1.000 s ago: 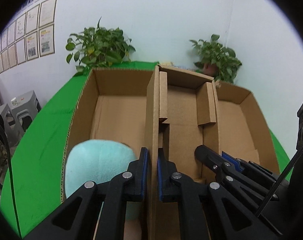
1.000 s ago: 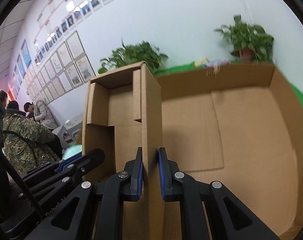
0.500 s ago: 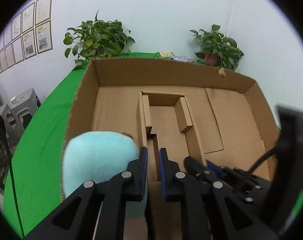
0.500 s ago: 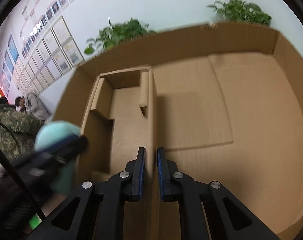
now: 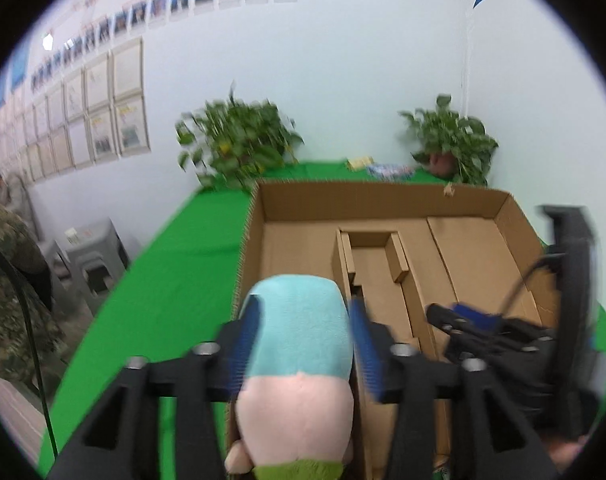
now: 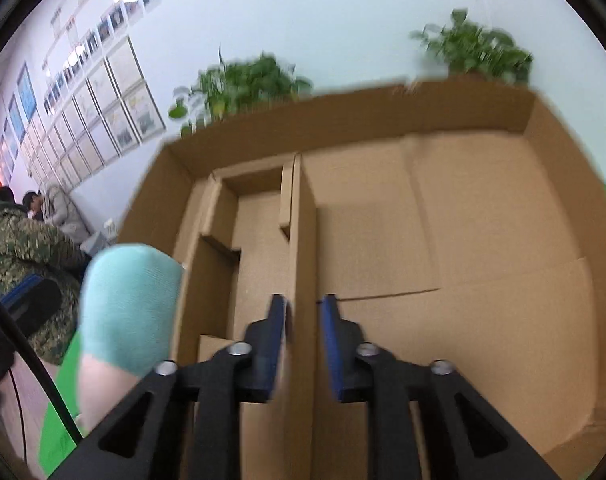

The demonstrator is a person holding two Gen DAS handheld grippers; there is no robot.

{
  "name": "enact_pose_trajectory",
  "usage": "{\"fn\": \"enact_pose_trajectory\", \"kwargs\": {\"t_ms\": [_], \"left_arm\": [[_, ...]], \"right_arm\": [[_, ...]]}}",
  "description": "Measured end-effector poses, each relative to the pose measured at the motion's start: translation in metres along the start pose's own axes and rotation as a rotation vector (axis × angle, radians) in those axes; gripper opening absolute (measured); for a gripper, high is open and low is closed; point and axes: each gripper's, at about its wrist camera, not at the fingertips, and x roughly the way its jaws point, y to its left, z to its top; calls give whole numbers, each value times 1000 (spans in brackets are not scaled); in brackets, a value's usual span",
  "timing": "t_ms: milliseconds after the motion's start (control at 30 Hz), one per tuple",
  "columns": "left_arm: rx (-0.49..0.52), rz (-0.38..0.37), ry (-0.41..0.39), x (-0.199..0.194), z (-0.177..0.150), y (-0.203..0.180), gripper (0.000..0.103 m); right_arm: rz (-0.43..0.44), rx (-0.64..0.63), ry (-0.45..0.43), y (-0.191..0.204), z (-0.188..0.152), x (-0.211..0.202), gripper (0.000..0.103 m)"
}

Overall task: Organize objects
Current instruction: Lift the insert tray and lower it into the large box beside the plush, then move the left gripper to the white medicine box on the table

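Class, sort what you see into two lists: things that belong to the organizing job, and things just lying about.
Job: plush toy between the left tool fingers; cardboard box; cardboard insert between the right tool fingers.

Lying about: potted plants; grey stools; wall frames.

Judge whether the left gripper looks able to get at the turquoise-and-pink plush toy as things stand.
Probably yes: the left gripper already has its open blue-padded fingers on either side of the turquoise-and-pink plush toy, at the near left corner of the brown cardboard box. Nothing lies between them.
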Motion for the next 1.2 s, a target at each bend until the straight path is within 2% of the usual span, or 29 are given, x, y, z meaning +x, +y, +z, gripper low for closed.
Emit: {"fn": "enact_pose_trajectory", "kwargs": {"t_ms": [33, 67, 100, 167, 333, 467, 567, 700, 767, 800, 833, 867, 900, 933, 1000, 1067, 1100, 1133, 1167, 1200], "left_arm": [[0, 2, -28, -9, -3, 0, 76], [-3, 1, -73, -23, -6, -3, 81], [-5, 2, -100, -31, -10, -4, 83], [-5, 1, -129, -46, -19, -12, 84], [29, -12, -134, -67, -43, -39, 84], [0, -60, -90, -74, -59, -50, 84], [6, -59, -50, -74, -68, -55, 84], [12, -53, -21, -75, -81, -59, 84], [2, -61, -18, -78, -86, -59, 82], [-5, -62, -14, -79, -89, -59, 82], [-8, -60, -11, -80, -92, -60, 70], [-7, -64, -6, -82, -96, -61, 56], [1, -77, 16, -82, -100, -64, 16], [8, -84, 33, -81, -102, -65, 3], [36, -92, 43, -83, -107, -70, 2], [32, -83, 14, -89, -109, -72, 3], [27, -73, 9, -90, -111, -73, 17], [24, -59, 10, -91, -110, -73, 53], [18, -60, 3, -92, -110, -72, 71], [9, -68, -12, -95, -111, -72, 85]], "right_arm": [[18, -16, -25, -2, -3, -16, 85], [33, -31, -36, -4, -7, -29, 96], [44, -51, -45, -5, -12, -43, 102], [22, -92, -50, -13, -27, -67, 102], [-5, -135, -52, -23, -74, -117, 102], [-15, -150, -44, -28, -116, -147, 102], [-24, -167, -32, -41, -152, -181, 102], [-26, -150, -26, -54, -178, -209, 102], [-21, -143, -29, -58, -189, -217, 87], [-21, -144, -17, -60, -193, -219, 71], [-21, -149, -7, -61, -195, -219, 56], [-21, -153, 2, -61, -199, -219, 49], [-21, -156, 5, -59, -191, -214, 41], [-21, -163, 2, -58, -194, -216, 39], [-19, -164, -6, -57, -195, -221, 39], [-34, -160, -14, -57, -195, -225, 43], [-48, -161, -14, -57, -194, -225, 59], [-53, -156, -18, -58, -193, -227, 82], [-45, -149, -21, -59, -191, -227, 92], [-33, -140, -26, -60, -191, -230, 99]]}}
